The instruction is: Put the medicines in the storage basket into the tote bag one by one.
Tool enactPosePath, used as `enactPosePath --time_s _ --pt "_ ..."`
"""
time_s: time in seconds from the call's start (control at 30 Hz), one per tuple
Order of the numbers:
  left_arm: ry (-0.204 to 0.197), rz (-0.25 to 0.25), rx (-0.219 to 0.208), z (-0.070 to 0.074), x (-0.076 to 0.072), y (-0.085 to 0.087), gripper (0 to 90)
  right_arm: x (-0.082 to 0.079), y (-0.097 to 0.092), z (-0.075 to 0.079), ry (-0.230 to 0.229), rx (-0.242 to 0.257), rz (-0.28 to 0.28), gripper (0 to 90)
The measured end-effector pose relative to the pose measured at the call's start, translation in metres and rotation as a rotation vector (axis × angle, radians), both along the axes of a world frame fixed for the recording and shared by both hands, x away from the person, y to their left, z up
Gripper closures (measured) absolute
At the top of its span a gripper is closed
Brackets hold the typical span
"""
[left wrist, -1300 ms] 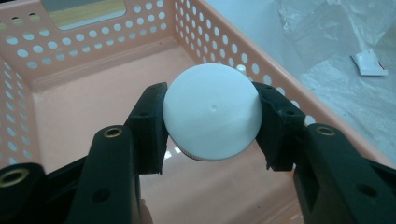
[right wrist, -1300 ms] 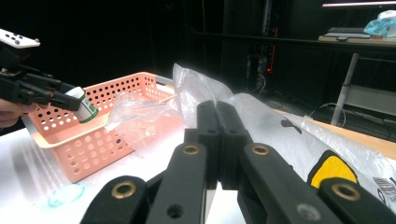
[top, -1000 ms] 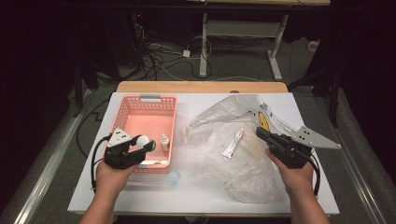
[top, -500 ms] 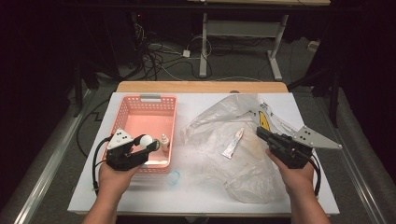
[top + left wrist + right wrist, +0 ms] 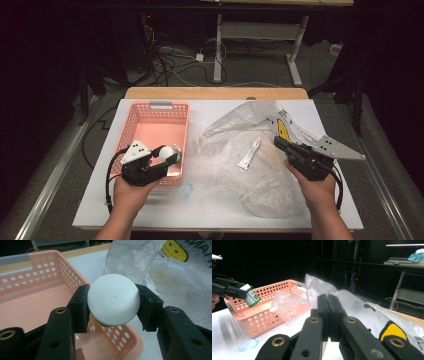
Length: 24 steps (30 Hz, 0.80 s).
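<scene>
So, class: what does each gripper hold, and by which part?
The left gripper clamps a small bottle by its white cap. The right gripper is shut, holding nothing.

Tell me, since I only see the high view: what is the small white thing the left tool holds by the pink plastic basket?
Observer: A small white plastic bottle. Seen from the left gripper, its domed cap sits clamped between two black fingers.
Operator: Any label?
Observer: Yes, the right gripper view shows a green-and-white label on its side.
Operator: And the right tool?
Observer: The right gripper has its fingers pressed together, nothing between them.
</scene>
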<state>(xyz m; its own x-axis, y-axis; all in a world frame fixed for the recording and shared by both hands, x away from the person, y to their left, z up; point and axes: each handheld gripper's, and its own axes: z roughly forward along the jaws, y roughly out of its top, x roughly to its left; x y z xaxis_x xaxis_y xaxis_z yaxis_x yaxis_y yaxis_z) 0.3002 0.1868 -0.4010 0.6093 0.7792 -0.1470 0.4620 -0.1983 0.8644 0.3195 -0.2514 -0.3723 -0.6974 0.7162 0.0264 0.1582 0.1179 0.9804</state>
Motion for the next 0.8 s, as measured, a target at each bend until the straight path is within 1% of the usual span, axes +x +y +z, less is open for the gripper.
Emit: enactPosePath --time_s 0.1,0.2,0.37,0.53,0.8 --pt "-0.003 -0.020 -0.004 0.000 -0.002 -0.006 48.4 0.000 0.001 0.000 0.004 0.007 -0.003 90.0" --pt "-0.011 -0.038 -0.005 0.000 -0.004 -0.012 48.3 -0.001 0.001 0.000 0.001 -0.001 0.000 90.0" --pt "-0.011 -0.070 -0.016 -0.001 -0.006 -0.022 48.3 -0.001 0.002 0.000 0.003 -0.004 0.001 90.0" --pt "-0.013 -0.097 -0.005 -0.002 -0.009 -0.031 48.3 -0.001 0.001 0.000 0.002 -0.004 0.001 90.0" --pt "-0.003 -0.141 0.007 -0.007 -0.012 -0.047 48.3 -0.001 0.003 0.000 0.003 -0.001 0.002 90.0"
